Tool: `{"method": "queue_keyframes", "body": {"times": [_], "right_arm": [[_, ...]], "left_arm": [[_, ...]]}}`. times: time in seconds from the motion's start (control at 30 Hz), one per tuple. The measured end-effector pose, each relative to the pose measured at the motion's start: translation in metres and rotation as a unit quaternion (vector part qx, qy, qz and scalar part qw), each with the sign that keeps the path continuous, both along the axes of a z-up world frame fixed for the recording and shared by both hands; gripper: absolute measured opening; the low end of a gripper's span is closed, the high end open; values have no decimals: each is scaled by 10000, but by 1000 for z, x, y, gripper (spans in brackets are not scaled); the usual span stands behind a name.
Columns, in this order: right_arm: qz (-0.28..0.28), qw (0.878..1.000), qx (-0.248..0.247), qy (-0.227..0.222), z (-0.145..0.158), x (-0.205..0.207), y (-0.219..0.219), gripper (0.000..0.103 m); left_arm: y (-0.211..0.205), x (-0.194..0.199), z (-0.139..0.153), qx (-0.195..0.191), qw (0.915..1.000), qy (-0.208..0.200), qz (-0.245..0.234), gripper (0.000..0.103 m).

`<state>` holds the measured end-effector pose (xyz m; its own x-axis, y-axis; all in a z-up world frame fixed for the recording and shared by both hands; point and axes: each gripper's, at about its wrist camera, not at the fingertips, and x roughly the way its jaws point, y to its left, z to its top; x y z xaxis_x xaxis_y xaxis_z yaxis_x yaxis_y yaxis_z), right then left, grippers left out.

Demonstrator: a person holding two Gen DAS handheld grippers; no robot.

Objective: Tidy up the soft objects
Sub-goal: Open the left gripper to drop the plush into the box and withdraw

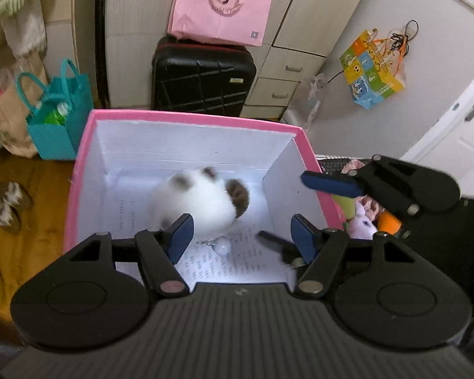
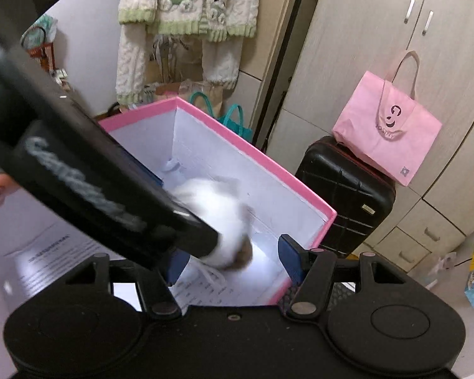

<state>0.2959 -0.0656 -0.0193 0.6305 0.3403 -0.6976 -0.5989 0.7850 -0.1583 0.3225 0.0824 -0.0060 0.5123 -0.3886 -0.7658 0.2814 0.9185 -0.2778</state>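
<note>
A white plush toy with brown patches lies blurred inside the pink box, white inside, with printed paper on its floor. A small clear bauble hangs by it. My left gripper is open above the box, just behind the plush, not touching it. My right gripper is open over the box's near right corner; its blue finger shows past the box's right wall in the left wrist view. The plush also shows in the right wrist view, partly hidden by the left gripper's black body.
A black suitcase with a pink tote bag on it stands behind the box. A teal bag is left of it. More soft toys, a pink one and an orange one, lie right of the box. Slippers lie on the floor.
</note>
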Motion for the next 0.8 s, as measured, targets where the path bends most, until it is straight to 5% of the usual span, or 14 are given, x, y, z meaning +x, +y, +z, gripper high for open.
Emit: {"method": "queue_keyframes", "body": {"times": [0.33,0.8], "right_arm": [[69,9910,1241,504,48,-48,-57,67],[118,9814,1799,658,103,-129,-127,67]], "left_arm": [[4,-69,51,687,9961,-552,-52,70],[-46,-172,100,1043,9853,-1083,-814,79]]}}
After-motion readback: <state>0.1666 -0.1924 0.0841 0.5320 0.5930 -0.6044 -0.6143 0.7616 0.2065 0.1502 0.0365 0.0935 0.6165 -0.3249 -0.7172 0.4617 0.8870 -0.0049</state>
